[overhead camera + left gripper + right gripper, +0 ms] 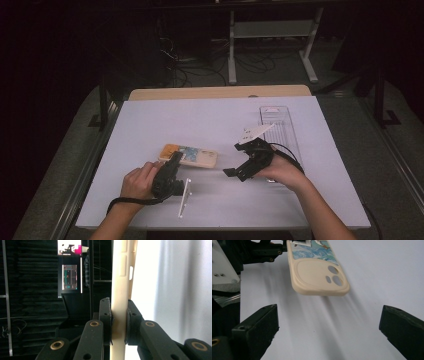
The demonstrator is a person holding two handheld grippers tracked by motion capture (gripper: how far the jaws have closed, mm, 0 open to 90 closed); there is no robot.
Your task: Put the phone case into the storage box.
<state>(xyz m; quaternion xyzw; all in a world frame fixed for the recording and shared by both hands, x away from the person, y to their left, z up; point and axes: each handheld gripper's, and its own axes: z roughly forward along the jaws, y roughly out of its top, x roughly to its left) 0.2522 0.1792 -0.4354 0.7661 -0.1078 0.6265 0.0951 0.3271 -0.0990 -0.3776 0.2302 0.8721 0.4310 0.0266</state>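
Left gripper (176,159) pinching cream rubbery phone case (192,155); right gripper (239,161), spread wide at 3 o'clock, better come in square on the free end

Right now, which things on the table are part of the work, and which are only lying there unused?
In use:
- phone case, cream with a printed picture, clamped by the left tool and held off the table
- right tool, open, pointed at the case

Lying about:
- clear plastic tray at the right side
- thin white strip near the front edge
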